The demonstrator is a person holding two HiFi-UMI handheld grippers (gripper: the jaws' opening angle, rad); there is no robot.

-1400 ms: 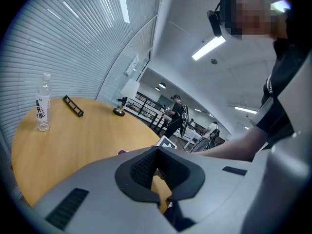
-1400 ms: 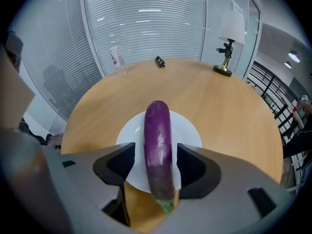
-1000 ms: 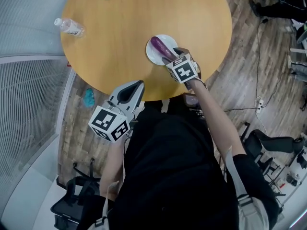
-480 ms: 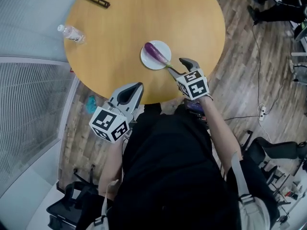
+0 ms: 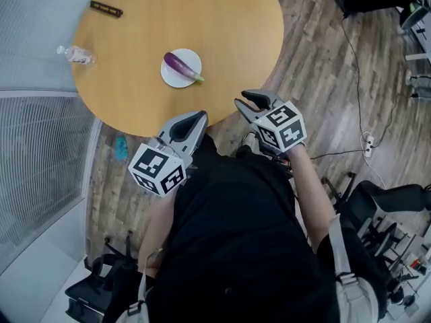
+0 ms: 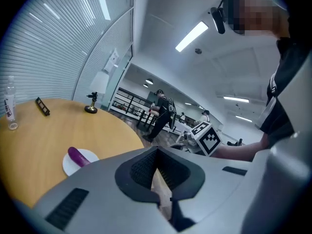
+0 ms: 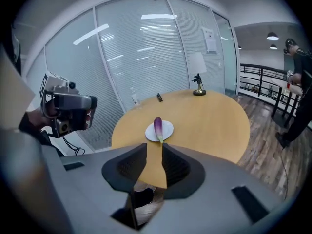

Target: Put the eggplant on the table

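Wooden planks are seen across the floor [image 5: 323, 52], and a glass wall with blinds [image 5: 34, 147] is seen at the left of the head view. A round table [image 5: 222, 19] with a light wooden top is placed beside this wall. Below the table edge, the person's black clothing [image 5: 242, 247] fills the lower part of the head view.

The two grippers are held in front of the body, off the table edge and over the floor. The left gripper [image 5: 192, 121] is pointed toward the table; its jaws are brought almost together, only a thin slit is left, and nothing is held there. The right gripper [image 5: 250, 102] is held just beside it. Its jaws have just been closing, but a clear gap is left between the pads, and only the table and the floor are seen through this gap, so nothing is gripped.

A white plate [image 5: 170, 77] is set on the table near the person's edge. The eggplant [image 5: 179, 65] is laid across this plate, well apart from both grippers. A clear plastic bottle [image 5: 75, 54] is laid on its side near the table's left rim. A short black bar [image 5: 106, 9] is laid further back, and a small dark stand [image 7: 198, 85] is placed at the far edge
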